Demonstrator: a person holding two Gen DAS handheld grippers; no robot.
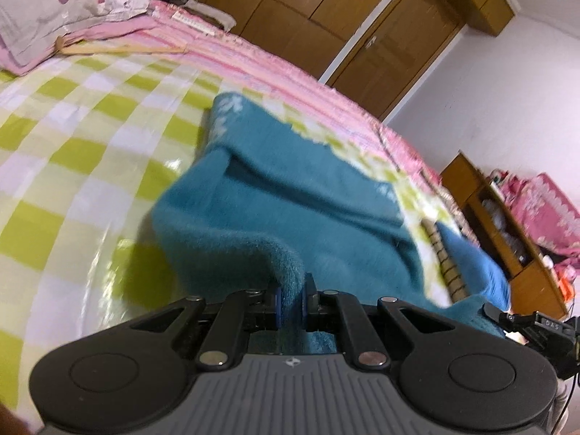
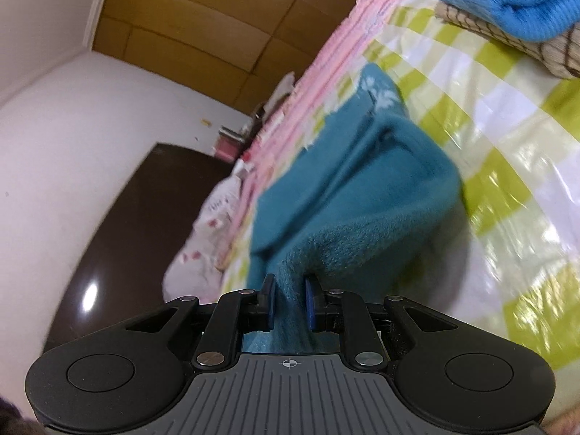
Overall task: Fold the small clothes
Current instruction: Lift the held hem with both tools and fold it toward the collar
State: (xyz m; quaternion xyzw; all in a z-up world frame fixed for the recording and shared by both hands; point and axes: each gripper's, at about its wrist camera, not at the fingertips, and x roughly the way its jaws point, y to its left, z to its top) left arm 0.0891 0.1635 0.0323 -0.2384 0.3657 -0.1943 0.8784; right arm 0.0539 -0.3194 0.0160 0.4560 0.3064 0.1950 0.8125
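A fuzzy teal garment (image 1: 290, 195) lies partly folded on the green and white checked bed cover (image 1: 72, 145). Its near edge is lifted off the cover. My left gripper (image 1: 291, 288) is shut on a pinched ridge of that edge, with teal cloth filling the gap between the blue pads. In the right wrist view the same teal garment (image 2: 362, 188) rises from the checked cover (image 2: 507, 127) into my right gripper (image 2: 290, 286), which is shut on another bunch of its edge. Both views are tilted.
A folded bright blue knit (image 2: 514, 0) rests on a beige checked garment (image 2: 507, 47) at the bed's far side. A grey pillow (image 1: 54, 3) and a wooden hanger (image 1: 119, 49) lie near the pink blanket (image 1: 290, 69). Brown wardrobes (image 1: 326, 11) and a wooden shelf (image 1: 507, 224) stand beyond.
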